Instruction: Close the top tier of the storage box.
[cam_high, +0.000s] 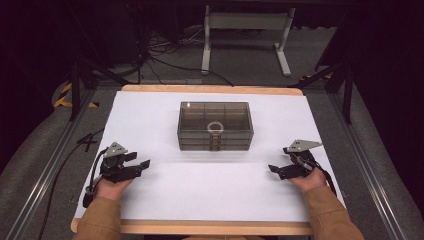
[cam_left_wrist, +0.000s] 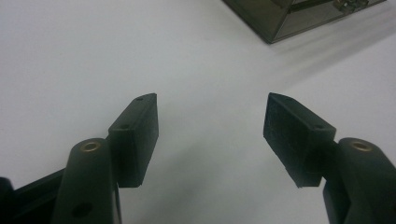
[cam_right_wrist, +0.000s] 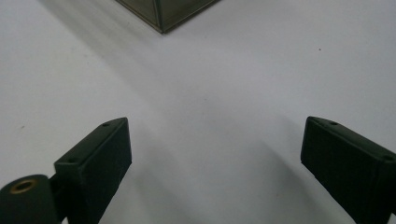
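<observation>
Holding both tongs low over the white surface (cam_high: 210, 190), we note each pair spread wide with nothing between the jaws. Left tongs (cam_high: 141, 160) sit at about 8 o'clock from the box, right tongs (cam_high: 272, 170) at about 4 o'clock, both angled inward toward it. We read this as a ready stance: each side well apart from the box, neither touching it.

In the left gripper view, the left tongs (cam_left_wrist: 211, 133) frame bare surface, a box corner at 1 o'clock. In the right gripper view, the right tongs (cam_right_wrist: 215, 158) frame the same, a corner at 11 o'clock.

Smoky clear box (cam_high: 215, 126) sits at mid-surface, lid apparently down, divided into compartments. A pale ring (cam_high: 215, 127) lies inside near the front middle; which compartment, we cannot tell. Small latch parts (cam_high: 214, 143) show on the front face, likely why both tongs face that side.
</observation>
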